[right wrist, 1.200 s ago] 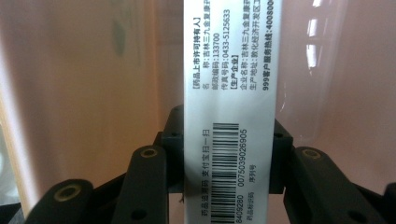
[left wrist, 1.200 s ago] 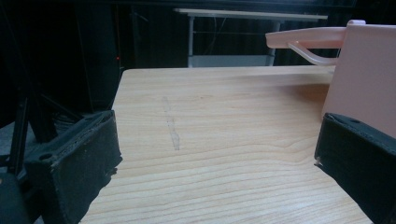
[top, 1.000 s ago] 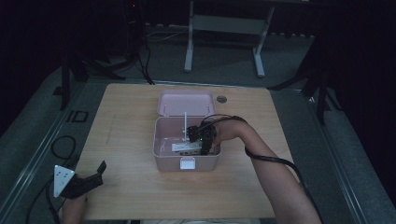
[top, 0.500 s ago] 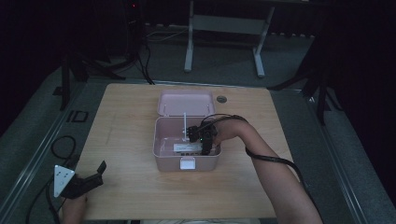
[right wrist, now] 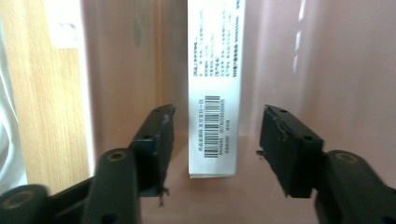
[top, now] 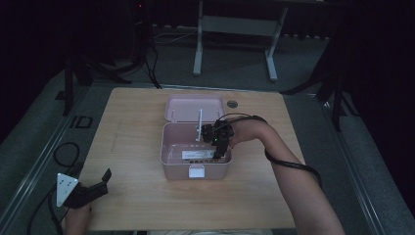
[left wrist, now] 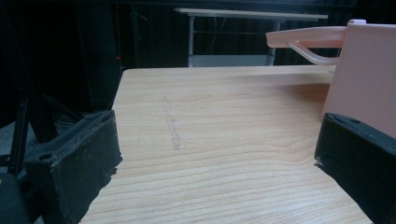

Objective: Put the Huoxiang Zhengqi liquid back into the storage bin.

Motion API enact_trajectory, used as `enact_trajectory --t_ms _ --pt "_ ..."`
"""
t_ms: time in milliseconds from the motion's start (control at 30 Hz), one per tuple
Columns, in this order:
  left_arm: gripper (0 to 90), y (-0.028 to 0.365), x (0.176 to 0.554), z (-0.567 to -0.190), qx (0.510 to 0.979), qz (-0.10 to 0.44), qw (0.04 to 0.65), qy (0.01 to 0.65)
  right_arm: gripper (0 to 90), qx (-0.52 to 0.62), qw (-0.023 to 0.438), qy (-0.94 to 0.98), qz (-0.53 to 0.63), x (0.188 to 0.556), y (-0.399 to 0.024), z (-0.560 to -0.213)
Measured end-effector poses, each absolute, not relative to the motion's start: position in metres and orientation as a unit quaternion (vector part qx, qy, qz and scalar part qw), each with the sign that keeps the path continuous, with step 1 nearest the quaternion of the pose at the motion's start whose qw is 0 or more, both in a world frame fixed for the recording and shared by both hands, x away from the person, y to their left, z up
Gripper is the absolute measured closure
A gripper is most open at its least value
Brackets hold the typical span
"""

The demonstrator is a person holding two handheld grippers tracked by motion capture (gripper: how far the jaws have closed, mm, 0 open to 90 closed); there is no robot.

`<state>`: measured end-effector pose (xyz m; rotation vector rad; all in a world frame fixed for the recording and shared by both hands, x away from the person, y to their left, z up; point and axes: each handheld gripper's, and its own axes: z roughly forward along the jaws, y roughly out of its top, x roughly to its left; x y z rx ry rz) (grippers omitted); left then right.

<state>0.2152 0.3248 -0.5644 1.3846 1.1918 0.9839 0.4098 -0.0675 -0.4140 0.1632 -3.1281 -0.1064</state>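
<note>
An open pink box [top: 171, 169] stands mid-table with its lid [top: 195, 107] folded back. My right gripper [top: 219, 154] reaches down into it from the right. Its jaws have just been opening and now stand apart on either side of a white printed carton [right wrist: 215, 93], whose barcode faces up. The pads do not touch it. The carton [top: 195, 154] lies on the box floor. My left gripper [top: 100, 183] rests at the table's near left corner, open with nothing between its jaws [left wrist: 217, 140]. The box's pink wall [left wrist: 359, 70] shows to its right.
A thin white strip [top: 199, 125] stands upright at the box's back wall. A white label [top: 196, 171] is on the box front. A round dark grommet [top: 231, 104] sits near the table's far edge. Bare wood [top: 132, 142] lies left of the box.
The right gripper has lifted a little inside the box. The left hand and gripper have stayed where they were.
</note>
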Motion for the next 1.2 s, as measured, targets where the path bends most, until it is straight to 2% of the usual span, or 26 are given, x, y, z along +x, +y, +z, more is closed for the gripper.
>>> enact_trajectory --t_ms 200,333,400,633,833,1000,1200 --pt "0.2 0.325 0.215 -0.564 0.575 0.408 0.509 0.494 35.2 0.037 -0.013 -0.996 -0.082 0.411 -0.079 -0.394" --pt "0.2 0.325 0.215 -0.564 0.575 0.409 0.508 0.495 26.9 0.013 -0.025 -0.991 -0.128 0.416 -0.094 -0.380" --pt "0.2 0.325 0.215 -0.564 0.575 0.409 0.508 0.494 13.1 0.004 -0.034 -0.986 -0.163 0.416 -0.103 -0.374" --pt "0.2 0.325 0.215 -0.564 0.575 0.409 0.507 0.495 11.2 -0.038 -0.053 -0.974 -0.217 0.425 -0.129 -0.364" --pt "0.2 0.325 0.215 -0.564 0.575 0.409 0.507 0.495 11.2 -0.075 -0.100 -0.962 -0.241 0.438 -0.158 -0.367" --pt "0.2 0.325 0.215 -0.564 0.575 0.409 0.507 0.495 11.2 -0.105 -0.115 -0.955 -0.252 0.445 -0.174 -0.380" --pt "0.2 0.325 0.215 -0.564 0.575 0.409 0.507 0.495 11.2 -0.149 -0.136 -0.947 -0.252 0.452 -0.191 -0.412"
